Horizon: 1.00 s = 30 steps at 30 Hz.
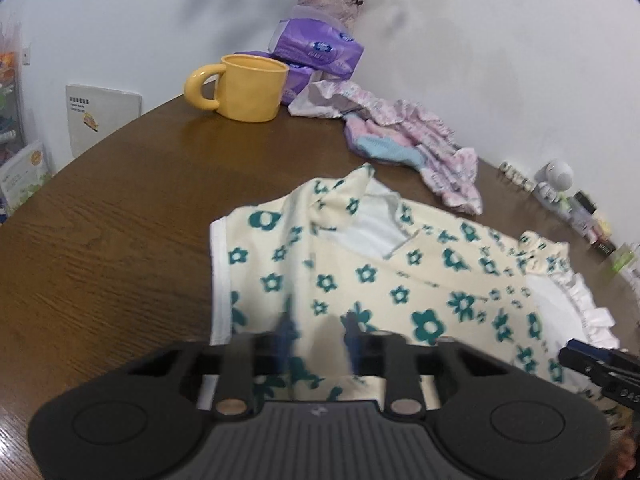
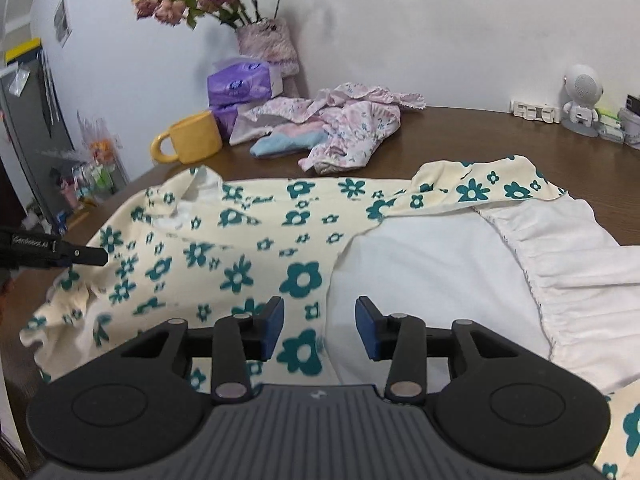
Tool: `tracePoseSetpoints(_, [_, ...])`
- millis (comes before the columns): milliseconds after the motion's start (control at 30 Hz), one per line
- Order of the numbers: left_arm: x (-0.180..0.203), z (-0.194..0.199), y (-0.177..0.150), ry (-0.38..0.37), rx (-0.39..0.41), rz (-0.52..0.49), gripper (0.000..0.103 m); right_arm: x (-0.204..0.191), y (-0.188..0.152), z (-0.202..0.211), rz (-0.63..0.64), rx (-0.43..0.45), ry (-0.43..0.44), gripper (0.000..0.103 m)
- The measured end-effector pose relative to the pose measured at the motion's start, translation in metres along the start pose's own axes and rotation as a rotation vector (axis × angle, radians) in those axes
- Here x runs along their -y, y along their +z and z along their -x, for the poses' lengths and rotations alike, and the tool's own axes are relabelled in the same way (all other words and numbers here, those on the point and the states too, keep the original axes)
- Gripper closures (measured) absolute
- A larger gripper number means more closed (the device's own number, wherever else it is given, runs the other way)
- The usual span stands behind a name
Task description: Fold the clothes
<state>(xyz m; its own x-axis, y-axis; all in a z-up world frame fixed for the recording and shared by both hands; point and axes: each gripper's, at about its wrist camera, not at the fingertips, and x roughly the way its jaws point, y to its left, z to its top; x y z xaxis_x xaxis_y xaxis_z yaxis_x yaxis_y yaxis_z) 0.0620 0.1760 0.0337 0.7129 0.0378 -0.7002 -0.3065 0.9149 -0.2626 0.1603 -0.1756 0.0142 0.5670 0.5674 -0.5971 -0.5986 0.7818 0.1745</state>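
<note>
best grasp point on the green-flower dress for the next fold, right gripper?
Probably the white ruffled hem of the green-flower dress. It lies flat and free at the right end, so a low approach from that end gets a finger under the edge. The right gripper is open over the cloth.

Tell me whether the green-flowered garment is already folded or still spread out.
Mostly spread: the flowered garment lies flat across the table, neckline and sleeve visible. One edge is turned back, showing its white lining; no neat fold yet.
</note>
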Motion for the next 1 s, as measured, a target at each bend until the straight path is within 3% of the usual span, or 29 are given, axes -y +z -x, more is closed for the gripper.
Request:
tracePoseSetpoints(100, [-0.003,-0.002,-0.004,0.017,0.000,-0.008,0.092,-0.003,-0.002,-0.002,0.019,-0.021,-0.014,0.075])
tracePoseSetpoints(167, [0.005,0.002,0.007,-0.020,0.009,-0.025,0.091,-0.002,-0.001,-0.002,0.008,-0.030,-0.007,0.075])
tracePoseSetpoints(200, [0.008,0.005,0.012,-0.039,0.013,-0.033,0.088,-0.001,-0.001,-0.002,0.002,-0.034,-0.003,0.074])
tracePoseSetpoints(267, [0.016,0.010,0.023,-0.077,0.022,-0.050,0.070,0.002,0.007,0.004,-0.016,-0.026,0.029,0.072])
tracePoseSetpoints(333, [0.023,0.015,0.034,-0.115,0.031,-0.067,0.063,0.005,0.020,0.011,-0.017,-0.008,0.049,0.069])
tracePoseSetpoints(500, [0.042,0.027,0.061,-0.209,0.053,-0.108,0.057,0.011,0.071,0.013,0.024,0.014,0.041,0.066])
tracePoseSetpoints(600, [0.068,-0.002,0.087,-0.265,-0.053,-0.098,0.057,0.014,0.096,-0.004,0.047,-0.010,0.009,0.066])
tracePoseSetpoints(767, [0.100,-0.066,0.107,-0.133,-0.150,-0.109,0.061,0.019,0.127,-0.041,0.063,-0.073,-0.026,0.066])
tracePoseSetpoints(1000, [0.093,-0.114,0.111,-0.052,-0.171,-0.031,0.061,0.039,0.128,-0.096,0.029,-0.143,-0.065,0.066])
